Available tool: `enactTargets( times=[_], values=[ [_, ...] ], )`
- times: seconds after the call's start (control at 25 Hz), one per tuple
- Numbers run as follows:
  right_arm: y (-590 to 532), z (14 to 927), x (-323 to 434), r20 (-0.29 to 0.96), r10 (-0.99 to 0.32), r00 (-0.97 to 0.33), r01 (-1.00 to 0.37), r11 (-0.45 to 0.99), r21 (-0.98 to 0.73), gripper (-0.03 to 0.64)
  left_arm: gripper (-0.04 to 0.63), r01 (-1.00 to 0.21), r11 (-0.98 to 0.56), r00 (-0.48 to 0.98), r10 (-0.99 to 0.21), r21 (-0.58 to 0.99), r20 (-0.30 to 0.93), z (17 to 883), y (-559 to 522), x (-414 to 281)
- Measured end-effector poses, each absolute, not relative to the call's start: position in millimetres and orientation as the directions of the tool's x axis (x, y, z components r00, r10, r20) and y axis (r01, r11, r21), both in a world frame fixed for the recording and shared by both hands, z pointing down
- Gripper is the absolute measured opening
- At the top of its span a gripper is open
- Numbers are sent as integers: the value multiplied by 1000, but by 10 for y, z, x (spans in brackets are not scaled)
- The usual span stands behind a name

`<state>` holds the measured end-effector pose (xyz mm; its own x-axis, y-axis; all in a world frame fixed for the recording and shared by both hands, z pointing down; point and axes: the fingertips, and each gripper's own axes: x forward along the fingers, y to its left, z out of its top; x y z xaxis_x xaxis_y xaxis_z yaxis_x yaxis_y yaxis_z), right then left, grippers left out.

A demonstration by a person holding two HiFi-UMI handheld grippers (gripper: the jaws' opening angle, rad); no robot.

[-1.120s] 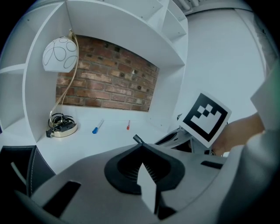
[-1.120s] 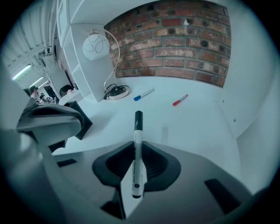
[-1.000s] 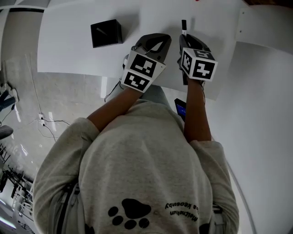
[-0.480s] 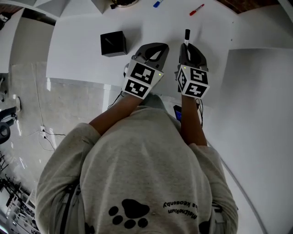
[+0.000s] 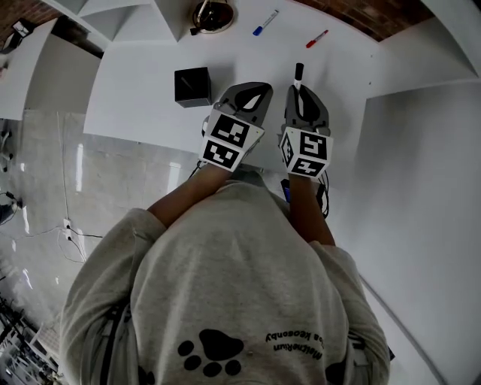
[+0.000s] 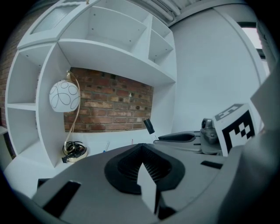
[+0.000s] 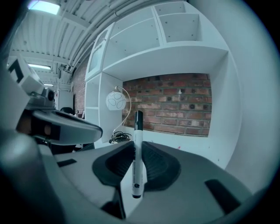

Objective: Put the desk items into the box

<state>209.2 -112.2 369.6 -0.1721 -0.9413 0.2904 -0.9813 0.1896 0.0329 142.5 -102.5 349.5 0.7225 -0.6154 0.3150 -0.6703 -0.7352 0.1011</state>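
My right gripper (image 5: 301, 92) is shut on a white marker with a black cap (image 5: 298, 74), which sticks out past the jaws toward the back of the white desk (image 5: 143, 105). In the right gripper view the marker (image 7: 138, 131) stands upright between the dark pads. My left gripper (image 5: 258, 86) hangs just left of it, jaws together, with nothing seen between them (image 6: 142, 151). A small black box (image 5: 193, 86) sits on the desk left of the left gripper. Farther back lie a blue marker (image 5: 265, 22) and a red marker (image 5: 316, 38).
A lamp base with coiled cable (image 5: 211, 13) stands at the desk's back; its round white globe (image 6: 64, 96) hangs before a brick wall. White shelves (image 7: 175, 39) rise above the desk. A white wall panel (image 5: 421, 150) lies to the right.
Both grippers have lifted up from the desk, the right one carrying the marker. The head view has tilted back, so the lamp base, blue marker and red marker now show.
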Motion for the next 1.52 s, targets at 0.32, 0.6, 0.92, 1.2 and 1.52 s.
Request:
enactTargets(
  times=[0.32,0.6,0.92,1.2,1.52],
  values=[
    [-1136,3503,1716,247,-938,-245,-966,259,25,74,3,-721,-686,678,-666,103,311,3450,-999,1099],
    [-1179,3448,1313,230,-916,-327,-940,341,21,74,5,-776,-621,621,-719,111,313,3460,-999,700],
    [-1312,3373,836,212,-880,-425,-898,439,23,74,5,-834,-541,544,-777,107,315,3443,-1050,250],
    [-1436,3367,538,210,-851,-482,-868,497,18,74,3,-866,-488,495,-806,109,326,3463,-1135,-41],
    [-1490,3322,181,194,-803,-564,-818,575,7,74,3,-899,-423,436,-838,114,329,3458,-1139,-313]
  ],
)
